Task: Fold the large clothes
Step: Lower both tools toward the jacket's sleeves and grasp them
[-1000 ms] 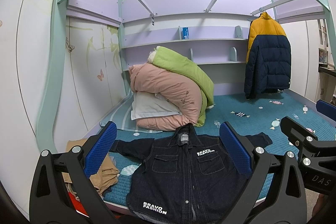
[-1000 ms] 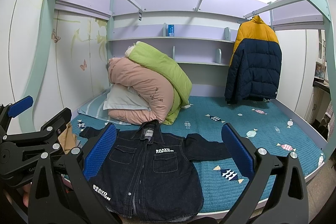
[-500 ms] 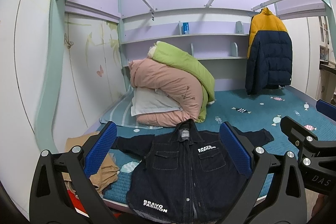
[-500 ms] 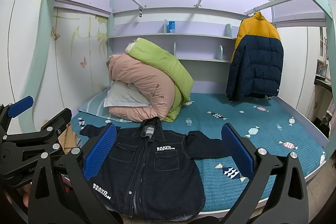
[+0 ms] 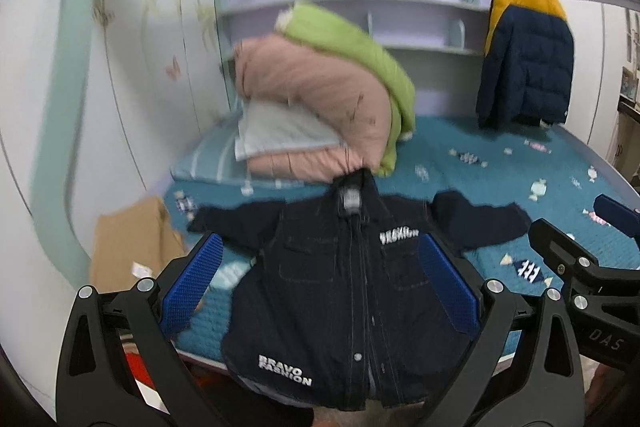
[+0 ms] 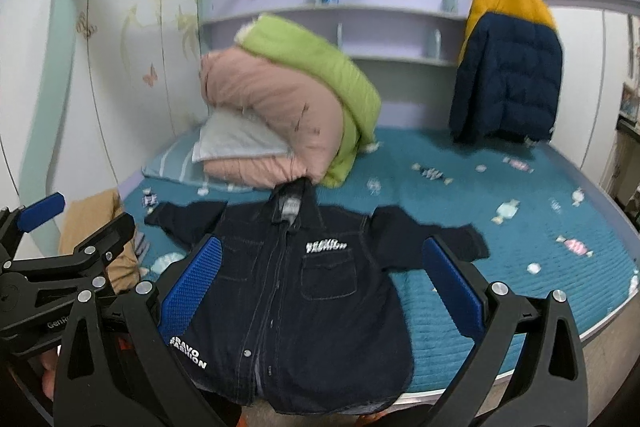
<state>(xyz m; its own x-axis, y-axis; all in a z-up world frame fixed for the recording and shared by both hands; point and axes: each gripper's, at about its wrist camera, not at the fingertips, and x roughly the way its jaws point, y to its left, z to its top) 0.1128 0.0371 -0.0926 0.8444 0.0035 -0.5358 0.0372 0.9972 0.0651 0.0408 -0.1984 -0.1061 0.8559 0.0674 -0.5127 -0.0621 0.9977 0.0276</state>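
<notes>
A dark denim jacket [image 5: 340, 291] with white "BRAVO FASHION" print lies flat, front up, on the teal bed cover [image 5: 500, 171], sleeves spread out, hem hanging over the near bed edge. It also shows in the right wrist view [image 6: 304, 291]. My left gripper [image 5: 318, 283] is open and empty, in front of the jacket's lower half. My right gripper [image 6: 320, 285] is open and empty, in front of the jacket's body. Neither touches the cloth.
Rolled pink [image 5: 320, 107] and green [image 5: 360, 55] quilts and a pillow pile up at the bed's back left. A yellow and navy puffer coat [image 5: 524, 55] hangs at the back right. Tan cloth [image 5: 132, 251] lies at the bed's left edge. Shelves run along the back wall.
Both grippers have moved closer to the bed and tilted down; the jacket looms larger and the view is blurred by motion. Both stay open. The jacket has not moved.
</notes>
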